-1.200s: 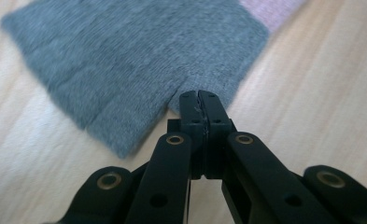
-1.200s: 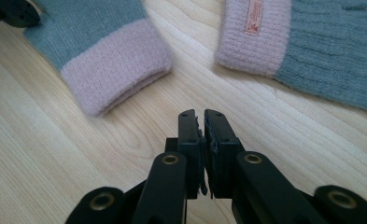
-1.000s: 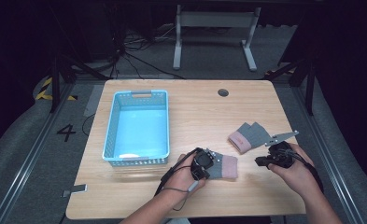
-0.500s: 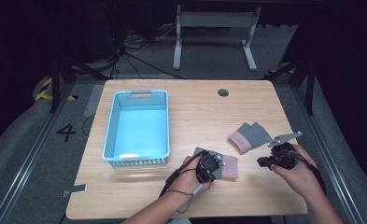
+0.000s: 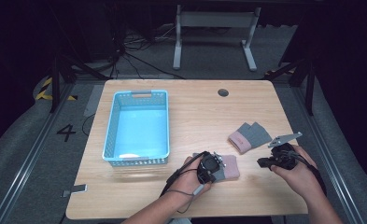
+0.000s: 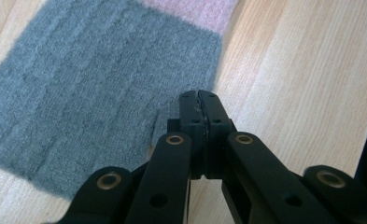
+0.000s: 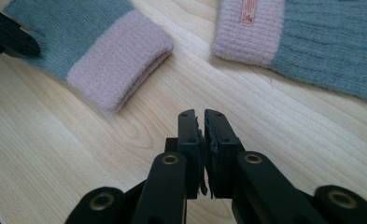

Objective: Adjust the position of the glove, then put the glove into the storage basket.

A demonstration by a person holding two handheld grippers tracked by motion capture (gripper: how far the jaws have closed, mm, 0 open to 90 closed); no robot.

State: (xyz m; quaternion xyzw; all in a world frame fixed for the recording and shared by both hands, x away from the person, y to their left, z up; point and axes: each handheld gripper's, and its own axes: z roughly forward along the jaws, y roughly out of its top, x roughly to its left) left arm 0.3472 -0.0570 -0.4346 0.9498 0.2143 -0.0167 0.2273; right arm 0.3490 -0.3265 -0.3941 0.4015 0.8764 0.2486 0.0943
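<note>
Two grey knitted mitts with pink cuffs lie on the wooden table (image 5: 195, 112). The nearer mitt (image 5: 228, 168) (image 6: 102, 84) (image 7: 102, 51) lies flat at my left gripper (image 5: 210, 167) (image 6: 200, 95). That gripper is shut, its tips over bare wood and touching the mitt's grey edge. The second mitt (image 5: 249, 136) (image 7: 321, 42) lies farther back, with a small label on its cuff. My right gripper (image 5: 272, 162) (image 7: 200, 114) hovers low over the wood in front of both cuffs, shut with nothing between its jaws.
A light blue plastic basket (image 5: 135, 161) stands on the left half of the table, its bottom bare. A round cable hole (image 5: 223, 92) sits near the far edge. Bare wood lies between the basket and the mitts.
My left gripper has crept a little to the right along the nearer mitt. The right gripper has barely shifted. Both mitts lie where they were.
</note>
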